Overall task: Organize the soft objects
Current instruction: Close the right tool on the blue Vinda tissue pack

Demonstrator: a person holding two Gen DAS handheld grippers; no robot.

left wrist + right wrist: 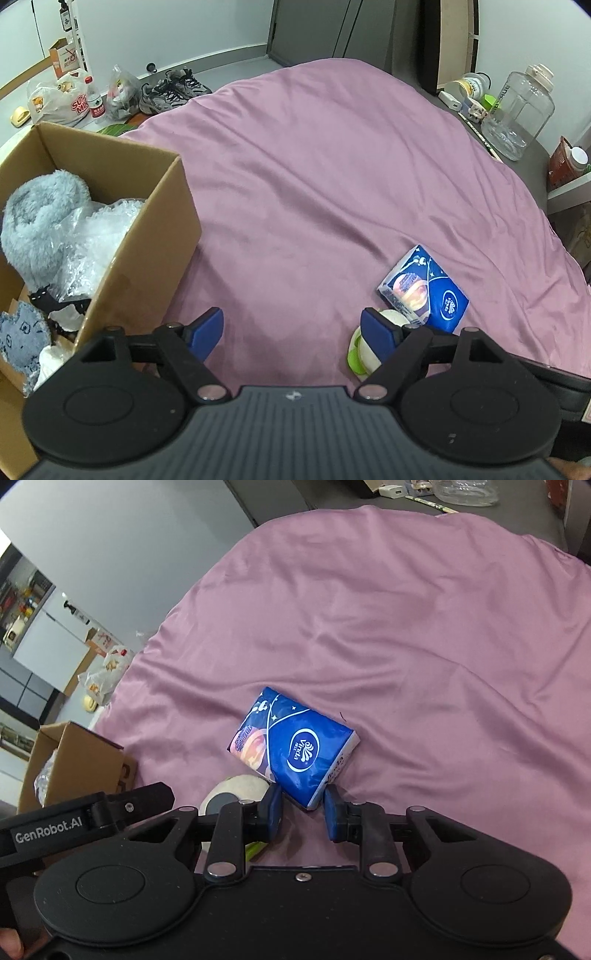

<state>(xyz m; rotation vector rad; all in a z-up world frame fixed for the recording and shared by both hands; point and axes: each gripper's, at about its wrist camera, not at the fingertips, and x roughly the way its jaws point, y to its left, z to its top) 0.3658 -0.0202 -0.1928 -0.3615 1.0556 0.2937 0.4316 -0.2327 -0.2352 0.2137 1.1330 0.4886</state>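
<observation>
Pink bedspread [424, 635], tissue pack [295, 747] corner between right gripper's [302, 810] parted fingers, left gripper [291, 334] wide apart, half-hidden plush [364, 354].

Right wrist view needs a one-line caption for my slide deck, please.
Open right gripper closing in on a corner of the blue tissue pack lying on the purple sheet, cardboard box at left.
</observation>
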